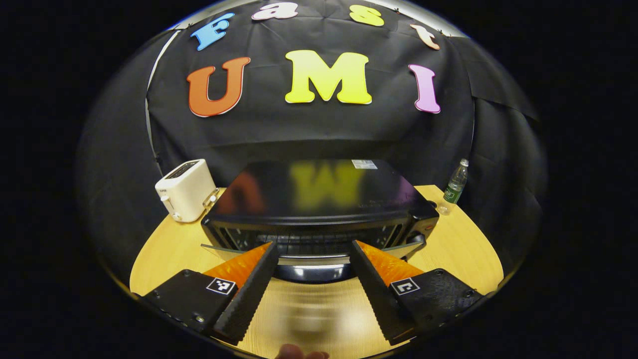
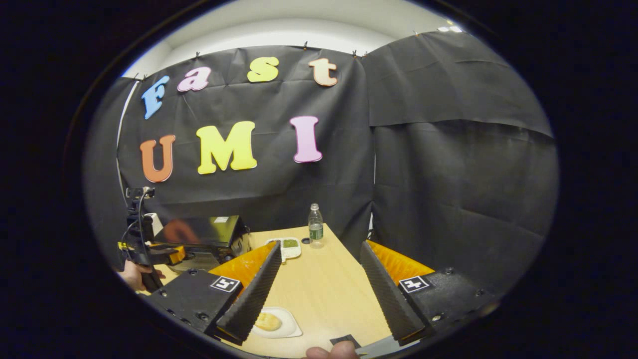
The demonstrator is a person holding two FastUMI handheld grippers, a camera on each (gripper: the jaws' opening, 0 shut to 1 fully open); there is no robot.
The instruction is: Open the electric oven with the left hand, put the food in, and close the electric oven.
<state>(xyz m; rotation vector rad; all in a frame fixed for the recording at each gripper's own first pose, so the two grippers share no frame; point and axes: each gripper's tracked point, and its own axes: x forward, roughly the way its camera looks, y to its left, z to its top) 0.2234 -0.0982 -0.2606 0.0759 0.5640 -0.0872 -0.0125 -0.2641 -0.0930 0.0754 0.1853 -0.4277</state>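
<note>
The left claw (image 1: 314,259) stood apart before the black electric oven (image 1: 319,204) on the wooden bench (image 1: 463,249), door ajar. The right claw (image 2: 319,269) stood apart above a white plate of yellowish food (image 2: 271,321).

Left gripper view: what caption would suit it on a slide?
Open left gripper faces the black electric oven, its door ajar, beside a white toaster.

Open-fingered left hand-held gripper (image 1: 313,254) before the electric oven (image 1: 319,199) (door ajar), toaster (image 1: 185,190) alongside.
</note>
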